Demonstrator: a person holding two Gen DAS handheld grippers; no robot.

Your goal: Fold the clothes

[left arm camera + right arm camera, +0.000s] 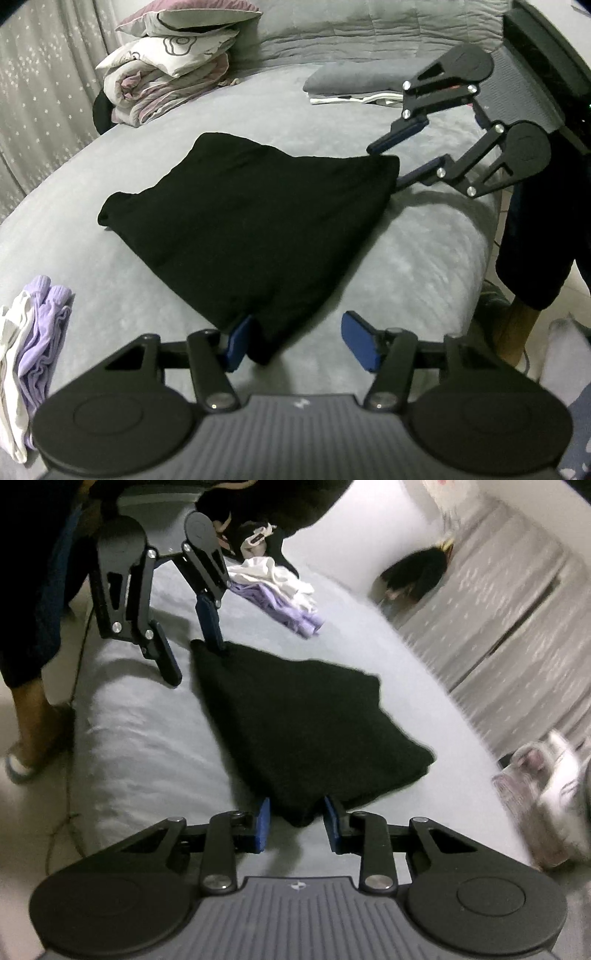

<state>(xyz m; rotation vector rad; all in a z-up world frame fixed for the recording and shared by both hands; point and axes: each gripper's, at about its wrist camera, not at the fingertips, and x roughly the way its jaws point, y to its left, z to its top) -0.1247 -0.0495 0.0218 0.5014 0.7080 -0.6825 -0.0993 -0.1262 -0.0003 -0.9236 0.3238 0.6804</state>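
left gripper [301,341] fingers apart at black garment [251,221] corner | right gripper [297,823] apart, opposite corner | bed [424,258]: purple clothes [40,332] nearby

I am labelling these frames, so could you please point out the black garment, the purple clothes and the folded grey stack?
black garment [243,221], left wrist view, middle of its top surface.
purple clothes [38,343], left wrist view, middle of the lilac fabric.
folded grey stack [351,79], left wrist view, top grey layer.
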